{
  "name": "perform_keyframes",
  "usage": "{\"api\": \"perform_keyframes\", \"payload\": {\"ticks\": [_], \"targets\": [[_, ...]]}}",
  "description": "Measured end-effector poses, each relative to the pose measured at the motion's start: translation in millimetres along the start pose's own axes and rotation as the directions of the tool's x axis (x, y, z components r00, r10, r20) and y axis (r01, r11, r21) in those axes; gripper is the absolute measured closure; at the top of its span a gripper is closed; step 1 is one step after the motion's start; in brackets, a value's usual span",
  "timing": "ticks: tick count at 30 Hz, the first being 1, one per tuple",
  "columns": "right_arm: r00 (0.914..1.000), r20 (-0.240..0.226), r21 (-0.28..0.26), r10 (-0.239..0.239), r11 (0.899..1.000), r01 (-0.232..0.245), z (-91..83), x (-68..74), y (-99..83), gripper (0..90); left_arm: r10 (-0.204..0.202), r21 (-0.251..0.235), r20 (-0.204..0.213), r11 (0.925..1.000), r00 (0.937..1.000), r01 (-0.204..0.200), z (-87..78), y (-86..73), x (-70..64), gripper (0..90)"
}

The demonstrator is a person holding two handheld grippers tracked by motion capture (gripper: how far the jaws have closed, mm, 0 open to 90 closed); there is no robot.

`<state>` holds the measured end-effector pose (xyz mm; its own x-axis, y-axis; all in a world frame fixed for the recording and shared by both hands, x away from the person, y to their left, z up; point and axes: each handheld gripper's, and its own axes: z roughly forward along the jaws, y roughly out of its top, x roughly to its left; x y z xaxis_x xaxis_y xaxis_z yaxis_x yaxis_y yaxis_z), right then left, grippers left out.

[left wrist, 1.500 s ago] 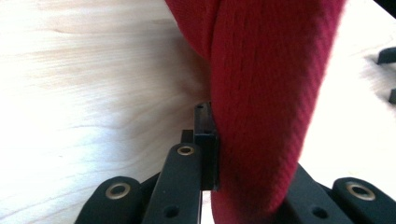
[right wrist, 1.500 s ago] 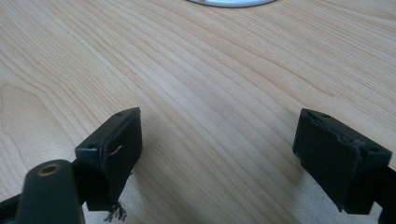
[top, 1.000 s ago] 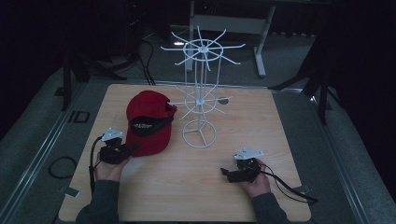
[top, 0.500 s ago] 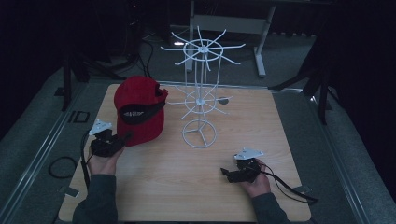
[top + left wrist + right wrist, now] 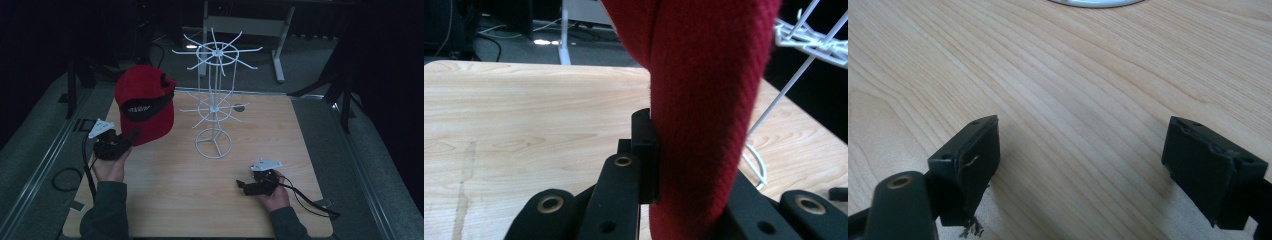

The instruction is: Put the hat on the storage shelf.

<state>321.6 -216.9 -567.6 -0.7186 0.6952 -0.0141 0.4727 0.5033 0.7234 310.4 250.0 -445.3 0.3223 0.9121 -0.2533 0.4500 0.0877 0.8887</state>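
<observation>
From the high view, there is one red cap [image 5: 144, 102] held up above the left part of the worktop [image 5: 165, 200], to the left of one white wire stand [image 5: 214, 100]. The left gripper [image 5: 131, 137] holds the cap at its lower edge. The right gripper [image 5: 242, 186] rests low near the front right of the worktop, well apart from the cap and the stand.

In the left gripper view, the fingers [image 5: 645, 150] are closed on a fold of the red cloth [image 5: 704, 100], which hangs between them. The cap looks soft and light, so I think it will bend and swing; the stiffer brim or the edge is a good place to hold.

In the right gripper view, the two fingers [image 5: 970, 165] stand wide apart with nothing between them, just above the wood.
</observation>
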Motion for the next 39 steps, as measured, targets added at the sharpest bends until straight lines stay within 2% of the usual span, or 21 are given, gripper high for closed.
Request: {"api": "perform_keyframes", "payload": {"ticks": [6, 13, 20, 30, 39], "targets": [[1.0, -0.001, 0.001, 0.003, 1.0, -0.003, -0.1, 0.2, 0.1, 15.3, 0.008, -0.017, 0.005, 0.9998, 1.0, -0.008, -1.4, 6.8, -3.8, 85.9], [1.0, -0.001, 0.0, 0.001, 1.0, -0.001, 0.0, 0.1, 0.1, 15.3, 0.035, -0.025, -0.004, 0.9991, 0.9994, -0.035, -7.7, 15.0, -7.7, 85.9], [1.0, -0.001, 0.002, 0.003, 1.0, -0.003, -0.1, 0.3, 0.0, 15.2, 0.043, -0.066, 0.007, 0.9969, 0.9991, -0.042, -12.1, 21.7, -14.5, 85.9], [1.0, -0.001, 0.005, 0.002, 1.0, -0.002, -0.3, 0.3, 0.1, 15.2, 0.023, -0.109, 0.022, 0.9938, 0.9995, -0.02, -15.0, 32.6, -17.9, 85.8], [1.0, -0.001, 0.004, 0.002, 1.0, -0.002, -0.3, 0.3, 0.1, 15.2, 0.046, -0.11, 0.02, 0.993, 0.9987, -0.044, -22.5, 43.7, -19.5, 85.8]]}}
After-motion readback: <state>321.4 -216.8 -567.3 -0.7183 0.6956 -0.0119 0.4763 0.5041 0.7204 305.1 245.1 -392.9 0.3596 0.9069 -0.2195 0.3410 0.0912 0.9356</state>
